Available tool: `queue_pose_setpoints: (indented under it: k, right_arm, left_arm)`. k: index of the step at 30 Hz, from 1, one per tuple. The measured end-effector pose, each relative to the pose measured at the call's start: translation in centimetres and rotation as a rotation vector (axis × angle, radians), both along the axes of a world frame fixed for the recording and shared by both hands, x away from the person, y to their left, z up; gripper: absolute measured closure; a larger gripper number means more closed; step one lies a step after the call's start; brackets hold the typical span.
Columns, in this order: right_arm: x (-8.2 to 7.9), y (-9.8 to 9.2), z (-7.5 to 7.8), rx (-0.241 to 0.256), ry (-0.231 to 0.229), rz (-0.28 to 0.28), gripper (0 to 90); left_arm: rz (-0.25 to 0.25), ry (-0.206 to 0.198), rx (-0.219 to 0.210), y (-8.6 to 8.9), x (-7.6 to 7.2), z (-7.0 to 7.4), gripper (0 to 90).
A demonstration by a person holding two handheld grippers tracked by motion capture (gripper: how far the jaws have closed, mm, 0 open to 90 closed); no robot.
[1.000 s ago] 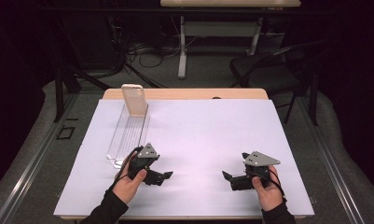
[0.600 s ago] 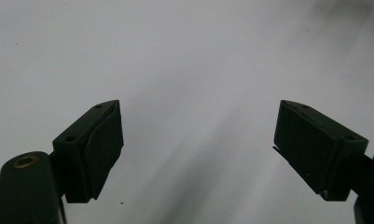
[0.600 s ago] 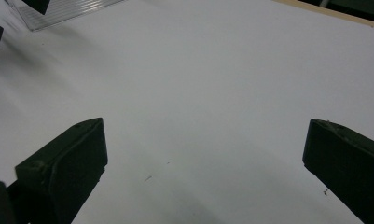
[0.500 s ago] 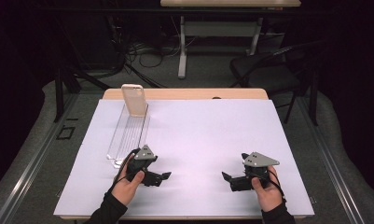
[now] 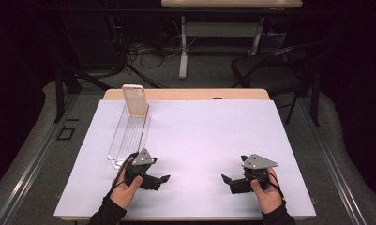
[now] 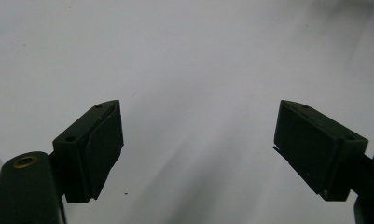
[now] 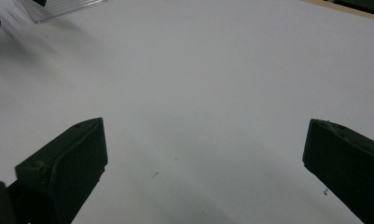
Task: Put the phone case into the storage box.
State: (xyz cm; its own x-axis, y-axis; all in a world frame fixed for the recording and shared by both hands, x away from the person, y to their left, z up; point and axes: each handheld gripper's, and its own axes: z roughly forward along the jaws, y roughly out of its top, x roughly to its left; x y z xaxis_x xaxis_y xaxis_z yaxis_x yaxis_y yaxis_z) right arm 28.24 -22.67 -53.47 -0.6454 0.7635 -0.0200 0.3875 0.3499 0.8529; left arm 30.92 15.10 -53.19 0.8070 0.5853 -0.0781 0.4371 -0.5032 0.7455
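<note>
White sheeting covers the wooden counter, which stands in a dark room with black cables on the grey floor and a second desk at the top of the frame.

From the lower left of the high view, the left tongs lie low over the white sheet, held in the person's left hand, with a grey three-cornered plate on top. In the left gripper view its two black jaws stand wide apart with nothing between them, only blank white sheet beyond.

At the lower right of the high view, the right tongs sit in the person's right hand, pointing toward the left tongs, the two well apart. In the right gripper view its jaws are likewise spread wide and empty over the sheet.

Just beside the left tongs, toward the upper left of the high view, lies a long clear plastic ridged rack; its near end touches or nearly touches the back of the left tongs, I cannot tell which. A corner of the rack also shows at the upper left of the right gripper view. At the far end of the rack a pale beige smartphone stands upright, leaning slightly back, well apart from both tongs.
</note>
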Motion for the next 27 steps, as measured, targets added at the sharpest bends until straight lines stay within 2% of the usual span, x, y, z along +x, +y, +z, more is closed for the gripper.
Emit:
queue_pose_setpoints:
  k: [6, 15, 27]
  right_arm:
    - [-0.09, 0.17, -0.12, 0.002, 0.003, 0.002, 0.0]
    - [-0.13, 0.30, -0.29, -0.002, 0.008, 0.006, 0.0]
    - [-0.08, 0.44, -0.46, -0.002, 0.008, 0.014, 0.0]
  left_arm:
    - [-0.010, -0.020, -0.002, 0.07, 0.00, -0.12, 16.1]
    - [-0.008, 0.000, -0.016, 0.09, 0.08, -0.53, 16.2]
    - [-0.014, 0.006, -0.021, -0.16, -0.04, -0.72, 16.2]
